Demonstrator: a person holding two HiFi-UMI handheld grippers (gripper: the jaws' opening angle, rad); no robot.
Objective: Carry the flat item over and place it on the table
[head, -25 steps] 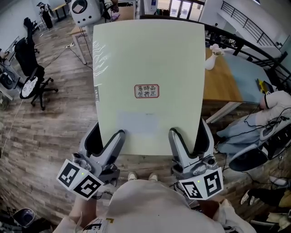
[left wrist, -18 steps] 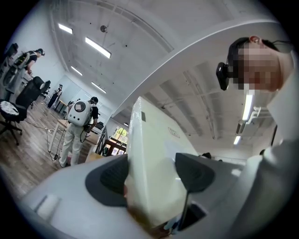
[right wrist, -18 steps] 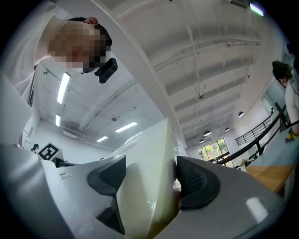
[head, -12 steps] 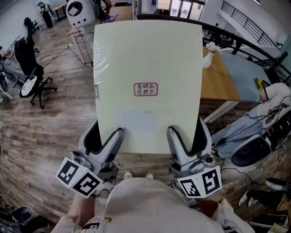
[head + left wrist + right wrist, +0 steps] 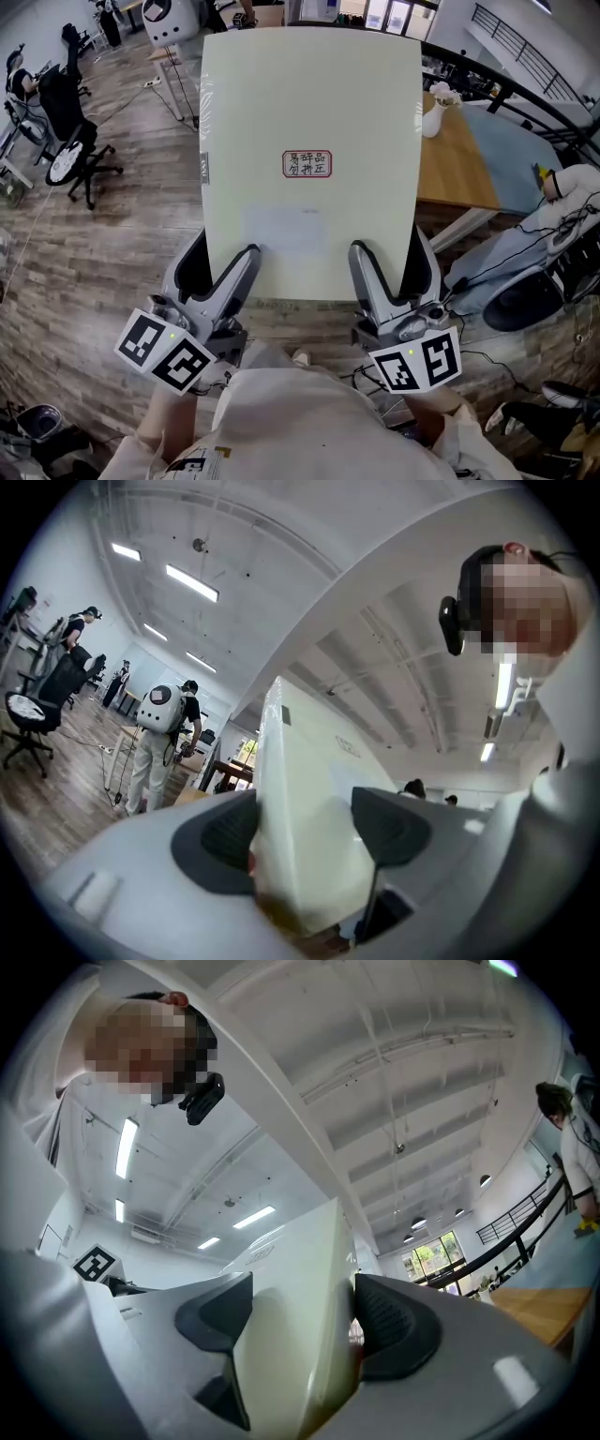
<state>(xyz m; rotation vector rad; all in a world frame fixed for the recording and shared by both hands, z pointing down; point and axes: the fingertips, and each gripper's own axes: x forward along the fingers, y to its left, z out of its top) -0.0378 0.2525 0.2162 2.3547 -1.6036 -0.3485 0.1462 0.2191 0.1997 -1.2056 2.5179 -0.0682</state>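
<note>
Flat item: I have the pale cream-green panel (image 5: 309,103) up in the air over the plank floor (image 5: 103,253), its lower edge in both grippers. It is not on the table.
Change: since half a second ago the panel sits higher in my head view, and its red-framed label (image 5: 307,164) has risen with it.
Shape and surface: a thin, stiff rectangle, smooth and matt. Glossy wrap wrinkles run along its left edge.
Left gripper (image 5: 217,267): the jaws are clamped on the panel's lower left edge, with a dark pad pressed against each face (image 5: 309,780).
Right gripper (image 5: 392,267): it is clamped the same way on the lower right edge (image 5: 300,1288).
Marker cubes: one black-and-white cube (image 5: 167,352) sits on the left gripper and one (image 5: 417,361) on the right, both near my body.
Table (image 5: 455,159): it has a wooden top and stands to the right, beyond the panel. A white vase (image 5: 434,117) stands on it.
Left side: a black office chair (image 5: 66,141) stands on the planks.
</note>
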